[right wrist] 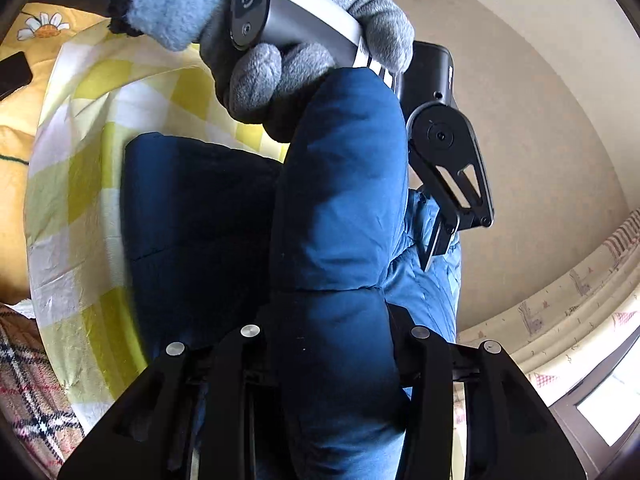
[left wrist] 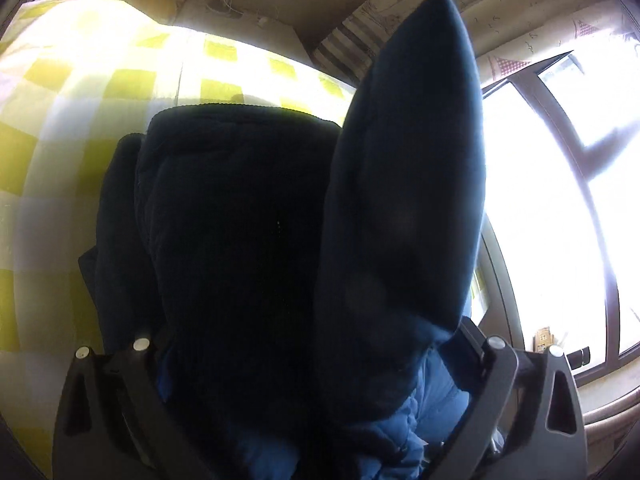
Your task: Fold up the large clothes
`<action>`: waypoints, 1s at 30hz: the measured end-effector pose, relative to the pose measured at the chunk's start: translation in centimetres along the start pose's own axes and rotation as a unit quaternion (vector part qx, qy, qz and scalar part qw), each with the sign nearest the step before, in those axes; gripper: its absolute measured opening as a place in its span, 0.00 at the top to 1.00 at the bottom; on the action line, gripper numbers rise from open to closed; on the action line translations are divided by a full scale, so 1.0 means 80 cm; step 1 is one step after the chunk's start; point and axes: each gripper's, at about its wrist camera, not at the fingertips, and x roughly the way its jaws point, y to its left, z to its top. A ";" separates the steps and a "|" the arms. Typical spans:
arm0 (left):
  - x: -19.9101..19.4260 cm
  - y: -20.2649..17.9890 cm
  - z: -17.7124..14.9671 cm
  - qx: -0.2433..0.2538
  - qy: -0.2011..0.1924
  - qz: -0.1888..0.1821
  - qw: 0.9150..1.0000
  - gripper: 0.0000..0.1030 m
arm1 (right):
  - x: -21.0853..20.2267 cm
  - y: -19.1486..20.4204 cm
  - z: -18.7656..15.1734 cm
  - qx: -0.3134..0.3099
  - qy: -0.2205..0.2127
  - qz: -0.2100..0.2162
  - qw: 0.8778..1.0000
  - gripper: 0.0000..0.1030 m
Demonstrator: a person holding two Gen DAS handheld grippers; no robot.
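Blue puffer jacket point(right wrist: 340, 208) fills the space between both sets of fingers, lifted partly above the yellow checked bedspread point(right wrist: 92, 152). Nearest, the right gripper point(right wrist: 336, 344) pinches a thick padded roll of it between fingers set narrow against the bulk; the left gripper point(left wrist: 304, 356) likewise has dark quilted fabric bunched between its fingers, which look clamped on a fold. Judging by the puffed quilting, the jacket is light, soft and springy, with a slick shell that may slide, so a hold on a seam or hem edge should serve better than on a fat panel. Beyond the right gripper, the rest of the jacket lies on the bedspread, and the gloved left hand point(right wrist: 280, 60) holds its gripper's handle above it. Farther off sit a daisy-print pillow point(right wrist: 44, 26), a plaid blanket point(right wrist: 28, 392) and a bright window point(left wrist: 560, 184). No containers show.
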 end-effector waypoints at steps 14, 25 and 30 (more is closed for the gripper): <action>-0.015 0.056 -0.026 -0.055 -0.083 -0.099 0.990 0.60 | -0.070 -0.108 -0.168 0.364 0.047 0.076 0.927 0.38; -0.102 -0.040 -0.093 0.039 -0.180 -0.032 0.982 0.81 | -0.056 -0.039 -0.143 0.320 0.126 0.058 0.937 0.57; -0.121 0.012 -0.134 0.022 -0.206 -0.009 0.978 0.81 | -0.054 -0.034 -0.144 0.316 0.131 0.068 0.937 0.60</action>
